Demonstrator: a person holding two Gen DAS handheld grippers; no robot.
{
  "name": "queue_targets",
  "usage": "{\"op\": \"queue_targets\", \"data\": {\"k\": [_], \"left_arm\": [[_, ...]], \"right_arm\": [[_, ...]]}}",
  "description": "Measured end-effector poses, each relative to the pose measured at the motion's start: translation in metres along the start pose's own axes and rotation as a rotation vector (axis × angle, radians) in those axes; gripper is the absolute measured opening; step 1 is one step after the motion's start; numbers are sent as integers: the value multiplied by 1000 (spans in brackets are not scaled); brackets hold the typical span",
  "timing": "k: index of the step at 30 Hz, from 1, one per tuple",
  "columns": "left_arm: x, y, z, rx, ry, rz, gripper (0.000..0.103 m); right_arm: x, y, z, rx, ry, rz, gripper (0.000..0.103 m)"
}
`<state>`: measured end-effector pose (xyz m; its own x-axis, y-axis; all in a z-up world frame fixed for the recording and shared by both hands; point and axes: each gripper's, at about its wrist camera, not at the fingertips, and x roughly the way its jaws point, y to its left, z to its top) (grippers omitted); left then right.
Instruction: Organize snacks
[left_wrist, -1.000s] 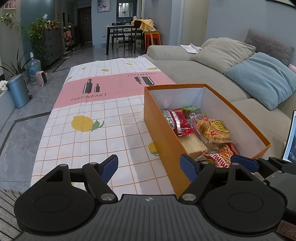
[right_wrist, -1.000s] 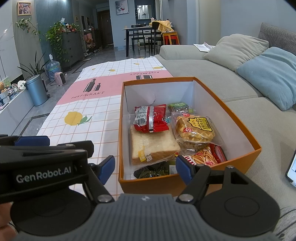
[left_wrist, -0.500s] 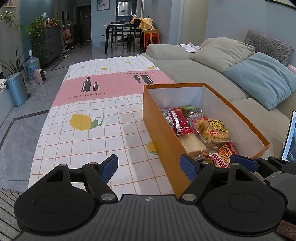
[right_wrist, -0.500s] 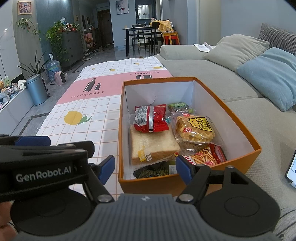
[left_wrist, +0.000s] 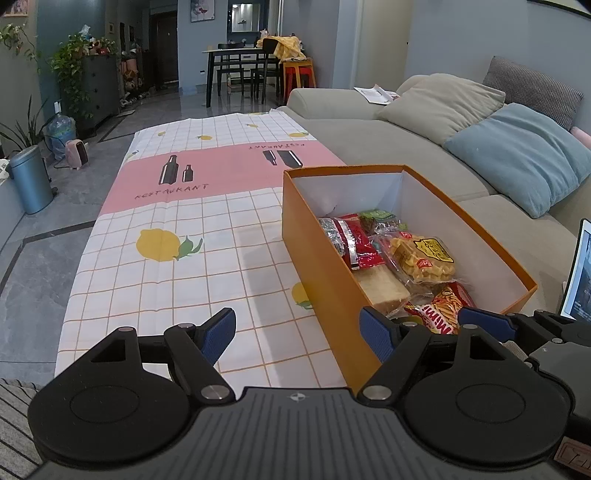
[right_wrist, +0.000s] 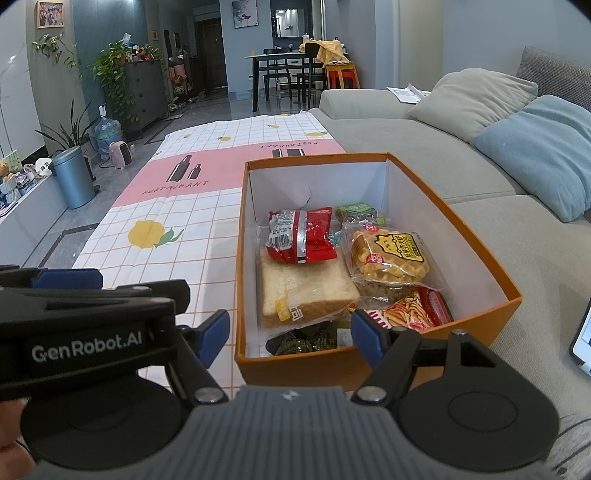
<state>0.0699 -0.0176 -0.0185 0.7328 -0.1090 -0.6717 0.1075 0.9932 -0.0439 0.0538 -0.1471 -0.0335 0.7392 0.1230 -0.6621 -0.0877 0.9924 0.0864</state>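
Snacks (right_wrist: 310, 240) in box (right_wrist: 480, 254), beyond open fingers (right_wrist: 365, 332)

My grey sofa (right_wrist: 424, 147) with a blue cushion (right_wrist: 535, 147) sits right, dark dining table (right_wrist: 284, 70) at the back, plants (right_wrist: 114, 70) on a dresser, grey tiled floor (left_wrist: 44, 229).

Centre frame, a low table under a checked tablecloth (right_wrist: 177, 258) with lemon prints and a pink band. On its right side sits the orange box (right_wrist: 306, 363), open-topped, right edge just beside the grey sofa.
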Motion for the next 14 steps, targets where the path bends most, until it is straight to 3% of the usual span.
{"op": "queue_targets", "data": {"k": [14], "left_arm": [[1,0,0,1,0,-2,90]], "right_arm": [[-1,-1,0,-6,0,0,71]]}}
